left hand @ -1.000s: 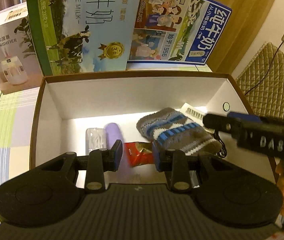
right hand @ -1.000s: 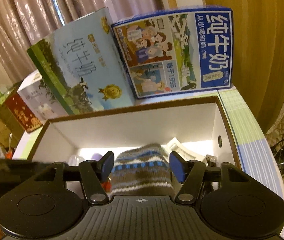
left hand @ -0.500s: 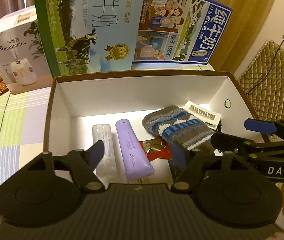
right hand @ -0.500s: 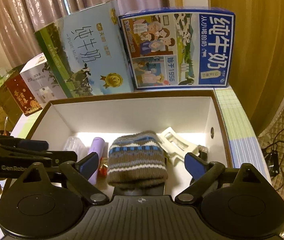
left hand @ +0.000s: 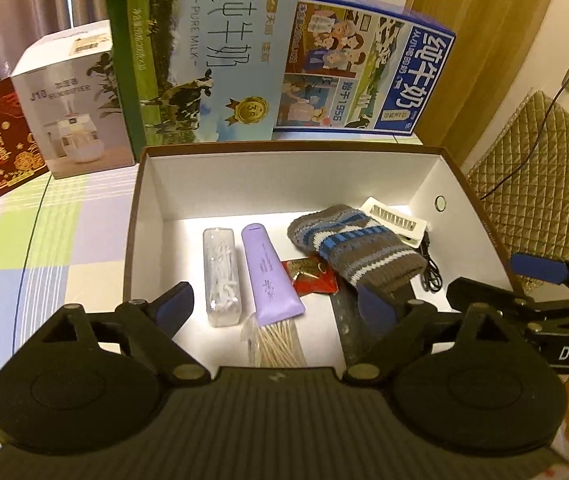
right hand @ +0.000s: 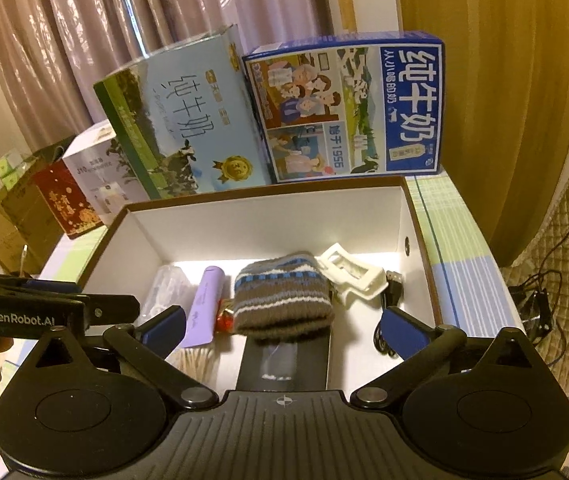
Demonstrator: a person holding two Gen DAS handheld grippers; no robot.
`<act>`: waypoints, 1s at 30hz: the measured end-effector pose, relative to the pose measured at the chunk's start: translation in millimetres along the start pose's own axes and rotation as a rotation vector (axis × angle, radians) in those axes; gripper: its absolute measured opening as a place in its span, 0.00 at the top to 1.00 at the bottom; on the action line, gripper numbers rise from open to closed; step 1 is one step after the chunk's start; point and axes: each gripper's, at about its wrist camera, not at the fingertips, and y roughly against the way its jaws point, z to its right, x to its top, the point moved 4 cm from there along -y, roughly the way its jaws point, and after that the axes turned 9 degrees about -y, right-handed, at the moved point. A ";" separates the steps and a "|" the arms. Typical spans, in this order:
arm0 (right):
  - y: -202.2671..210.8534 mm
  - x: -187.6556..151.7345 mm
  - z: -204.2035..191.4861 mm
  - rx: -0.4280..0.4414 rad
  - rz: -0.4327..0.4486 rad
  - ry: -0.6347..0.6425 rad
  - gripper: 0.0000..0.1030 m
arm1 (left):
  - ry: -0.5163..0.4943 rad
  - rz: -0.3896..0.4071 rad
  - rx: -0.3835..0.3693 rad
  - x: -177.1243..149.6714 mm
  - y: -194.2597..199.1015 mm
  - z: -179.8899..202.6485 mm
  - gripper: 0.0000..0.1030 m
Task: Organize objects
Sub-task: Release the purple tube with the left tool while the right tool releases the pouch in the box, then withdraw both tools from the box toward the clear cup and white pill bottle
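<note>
White inside, the box (left hand: 292,172) on the table holds the sock (left hand: 354,242), purple tube (left hand: 270,274) and cotton swabs in a row, probably for tidiness; left gripper (left hand: 274,304) and right gripper (right hand: 282,324) hover wide and empty above.

Milk cartons (left hand: 212,60) – two; open box (left hand: 284,172) – one; sock (left hand: 356,248) – one.
</note>
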 end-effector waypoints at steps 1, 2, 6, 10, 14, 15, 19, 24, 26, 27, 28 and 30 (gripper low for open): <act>4.3 -1.2 -0.1 0.000 0.003 -0.001 0.02 | 0.005 0.004 -0.003 -1.3 4.0 0.6 0.16; 9.0 -2.7 -0.3 0.001 0.007 -0.001 0.02 | 0.010 0.007 -0.004 -2.7 8.3 1.2 0.16; 29.5 -10.8 -2.1 0.012 0.023 0.001 0.02 | 0.029 0.023 -0.010 -13.3 28.7 3.7 0.15; 49.4 -23.7 -3.6 0.022 0.035 0.008 0.02 | 0.049 0.031 -0.012 -32.2 50.3 5.4 0.15; 65.0 -42.3 -1.6 0.029 0.016 -0.003 0.02 | 0.072 0.023 -0.008 -55.0 66.7 7.3 0.15; 68.6 -47.3 -0.5 0.032 0.011 -0.008 0.02 | 0.075 0.019 -0.005 -61.9 70.5 8.5 0.15; 80.2 -66.8 2.4 0.036 -0.016 -0.022 0.02 | 0.091 0.001 -0.002 -84.8 82.9 12.6 0.15; 94.5 -85.3 7.0 0.044 -0.033 -0.037 0.02 | 0.112 -0.021 0.006 -110.6 93.4 17.9 0.15; 98.6 -90.7 8.5 0.047 -0.041 -0.042 0.02 | 0.118 -0.035 0.006 -120.5 95.8 21.3 0.15; 100.7 -93.7 9.2 0.048 -0.045 -0.042 0.02 | 0.120 -0.039 0.008 -124.5 96.7 22.7 0.15; 102.1 -96.4 9.8 0.047 -0.048 -0.042 0.02 | 0.123 -0.043 0.008 -129.2 97.9 24.6 0.15; 105.3 -102.9 10.7 0.047 -0.057 -0.042 0.02 | 0.128 -0.051 0.006 -136.6 99.8 27.7 0.15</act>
